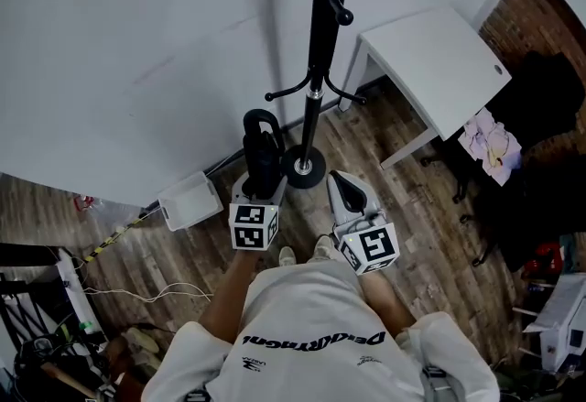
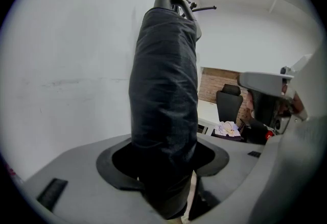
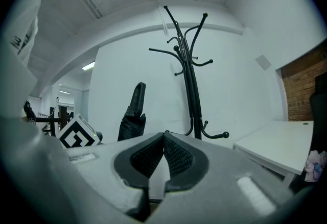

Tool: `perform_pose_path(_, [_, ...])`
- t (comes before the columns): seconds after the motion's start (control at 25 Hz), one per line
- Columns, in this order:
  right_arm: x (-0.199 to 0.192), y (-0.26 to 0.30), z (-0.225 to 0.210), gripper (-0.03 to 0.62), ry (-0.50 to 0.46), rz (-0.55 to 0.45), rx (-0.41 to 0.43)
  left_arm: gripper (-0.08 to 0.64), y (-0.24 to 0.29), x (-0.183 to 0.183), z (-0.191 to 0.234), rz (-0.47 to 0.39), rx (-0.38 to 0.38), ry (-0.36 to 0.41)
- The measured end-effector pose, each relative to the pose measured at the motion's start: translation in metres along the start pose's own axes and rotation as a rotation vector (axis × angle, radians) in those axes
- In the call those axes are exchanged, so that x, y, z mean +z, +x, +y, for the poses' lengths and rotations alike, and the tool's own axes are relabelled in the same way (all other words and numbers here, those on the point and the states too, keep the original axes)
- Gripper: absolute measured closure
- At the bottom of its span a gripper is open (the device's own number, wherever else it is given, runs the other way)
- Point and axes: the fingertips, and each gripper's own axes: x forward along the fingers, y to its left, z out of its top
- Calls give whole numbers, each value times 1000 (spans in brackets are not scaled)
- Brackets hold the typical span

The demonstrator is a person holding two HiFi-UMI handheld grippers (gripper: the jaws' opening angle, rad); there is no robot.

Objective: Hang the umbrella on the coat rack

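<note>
Currently clamped upright: black folded umbrella (image 1: 261,146), gripped between the jaws of left gripper (image 1: 259,182), curved handle uppermost, just left of the coat rack (image 1: 316,70) pole and near its round base (image 1: 303,164). Not yet hung on any rack arm. Right gripper (image 1: 339,180) jaws closed together, empty, just right of that base.

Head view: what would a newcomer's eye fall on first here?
A tall black coat rack stands before the white wall, at the picture's top centre. Just left of its base, the left gripper holds a folded black umbrella, handle up. The right gripper beside it is shut and empty.
</note>
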Motion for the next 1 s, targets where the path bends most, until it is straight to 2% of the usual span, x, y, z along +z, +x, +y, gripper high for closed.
perform_pose_path(0.44, [-13, 12, -14, 595, 13, 34, -9, 310, 57, -12, 50, 123, 58, -13])
perform_pose_path(1.0, [-37, 26, -20, 595, 31, 90, -3, 310, 115, -35, 84, 252, 34, -34])
